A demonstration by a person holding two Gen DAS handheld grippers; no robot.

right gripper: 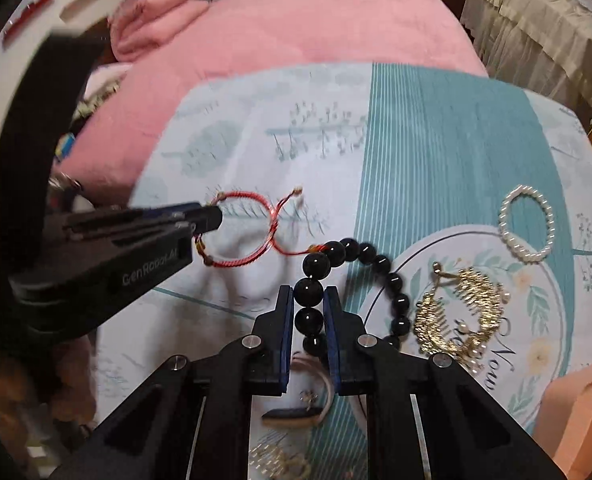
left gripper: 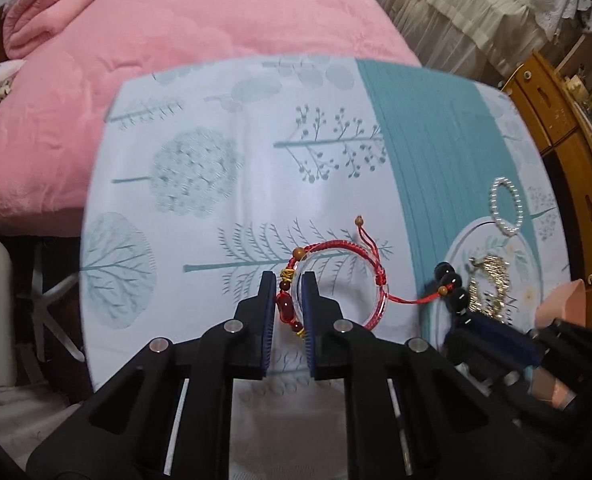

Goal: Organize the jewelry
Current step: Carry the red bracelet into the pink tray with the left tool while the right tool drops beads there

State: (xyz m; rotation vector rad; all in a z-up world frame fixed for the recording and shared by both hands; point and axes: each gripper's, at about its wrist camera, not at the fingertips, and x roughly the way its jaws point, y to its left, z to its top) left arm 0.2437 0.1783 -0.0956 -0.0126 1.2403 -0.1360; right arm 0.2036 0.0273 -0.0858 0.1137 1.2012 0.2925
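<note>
Left wrist view: our left tongs (left gripper: 288, 294) are clenching on the beaded section of the red bracelet (left gripper: 337, 280), which is lying on the pale tree-print cloth (left gripper: 216, 160) covering the desk. A clear bangle (left gripper: 381, 300) is lying with the red cord, overlapping it. One red cord tail is trailing right to the black beads (left gripper: 453, 290) at the rim of the round plate (left gripper: 475, 228). A pearl ring (left gripper: 507, 207) is resting across the plate's far rim; a gold piece (left gripper: 489, 288) is lying inside the plate. A pink blanket (left gripper: 196, 20) is filling the background.

Right wrist view: our right tongs (right gripper: 309, 314) are gripping the black beads (right gripper: 309, 292), the strand curving right over the plate (right gripper: 415, 256) edge. We are seeing the left tongs (right gripper: 206, 216) entering from the left, closed on the red bracelet (right gripper: 248, 230). The pearl ring (right gripper: 527, 224) is sitting at the plate's far rim, the gold piece (right gripper: 459, 312) within it. A pink bangle (right gripper: 315, 364) and a dark-faced item (right gripper: 292, 416), blurred, are lying beneath our tongs.
</note>
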